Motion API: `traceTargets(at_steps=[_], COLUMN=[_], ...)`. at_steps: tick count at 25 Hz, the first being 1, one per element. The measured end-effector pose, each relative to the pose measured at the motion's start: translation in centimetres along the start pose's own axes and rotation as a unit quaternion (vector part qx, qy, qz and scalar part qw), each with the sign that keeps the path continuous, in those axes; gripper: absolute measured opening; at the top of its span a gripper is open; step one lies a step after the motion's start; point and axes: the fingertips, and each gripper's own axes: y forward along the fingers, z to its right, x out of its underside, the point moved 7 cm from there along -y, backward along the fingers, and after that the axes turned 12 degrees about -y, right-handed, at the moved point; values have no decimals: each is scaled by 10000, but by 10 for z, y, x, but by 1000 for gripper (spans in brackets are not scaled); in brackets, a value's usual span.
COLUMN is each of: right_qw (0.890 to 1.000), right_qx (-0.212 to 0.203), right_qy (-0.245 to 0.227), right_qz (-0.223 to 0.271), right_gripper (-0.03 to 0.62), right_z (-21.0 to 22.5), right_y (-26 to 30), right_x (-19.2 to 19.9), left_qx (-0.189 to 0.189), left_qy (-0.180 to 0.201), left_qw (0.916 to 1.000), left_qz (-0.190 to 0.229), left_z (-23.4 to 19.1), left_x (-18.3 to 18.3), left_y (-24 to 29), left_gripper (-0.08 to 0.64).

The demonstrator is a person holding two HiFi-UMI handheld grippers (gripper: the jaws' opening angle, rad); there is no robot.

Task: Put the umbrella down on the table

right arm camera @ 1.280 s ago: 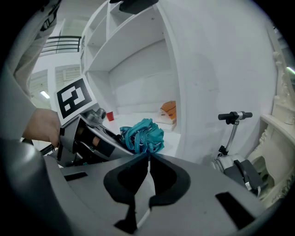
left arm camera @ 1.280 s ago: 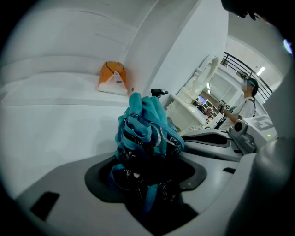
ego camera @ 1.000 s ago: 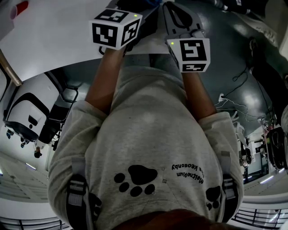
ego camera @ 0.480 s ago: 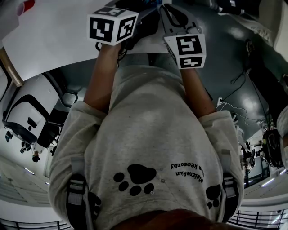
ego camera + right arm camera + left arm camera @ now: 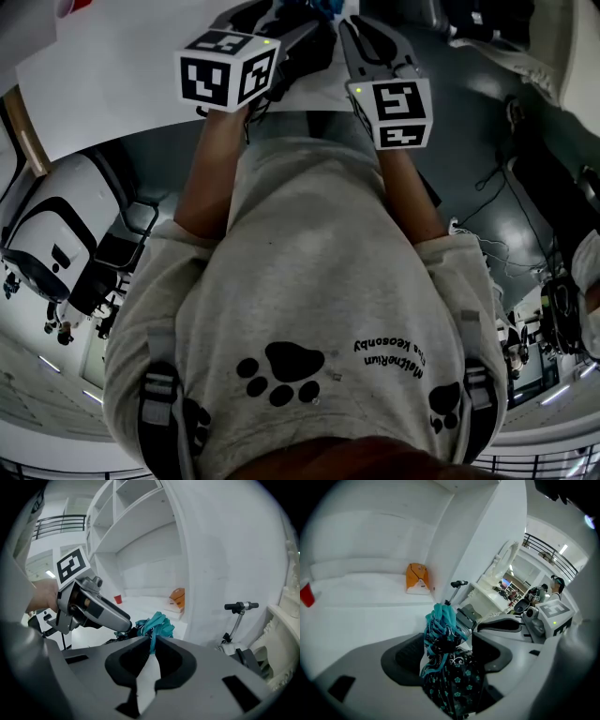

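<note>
- Above tabletop (image 5: 356, 620): umbrella (image 5: 440, 634), folded, teal and black; contact with the surface not visible.
- At left claw (image 5: 447, 654): jaws just opened wide, umbrella between them, pads not pressing.
- At right claw (image 5: 151, 644): jaws narrow, nipping a teal fold.
- Reading: release begun, laying-down likely unfinished.

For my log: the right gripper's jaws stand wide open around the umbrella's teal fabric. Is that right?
Not quite. The right gripper has its jaws almost shut, not wide open, and pinches the umbrella by its teal fabric between their tips, as the right gripper view shows.
</note>
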Motion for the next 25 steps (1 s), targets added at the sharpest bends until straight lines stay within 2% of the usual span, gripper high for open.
traceTargets(at_steps=[4,9,15,20,22,25], right_qw=[9996,9968,9925,9876,9854,9803], right_qx=[129,324,530,629,640,706], right_qy=[-176,-392,-550,-683,-755,-869], right_qz=[205,609,954,1263,1384,1625], right_gripper=[43,43,43,43,43,43], right_z=[-2,-9,-19,-26,-30,-37], right_y=[-15,-35,-62,-82,-90,-106], right_x=[-12,-31,-54,-73,-79,-92], left_qx=[55,306,440,581,587,595], left_qy=[-18,296,667,1021,1145,1258], left_qw=[9969,9849,9706,9524,9454,9343], left_qz=[784,1677,2272,2814,2994,3283], left_z=[8,26,52,77,86,97], left_x=[-9,-15,-13,-11,-8,-5], left_y=[-24,-53,-83,-105,-113,-130], left_gripper=[307,307,307,302,263,137])
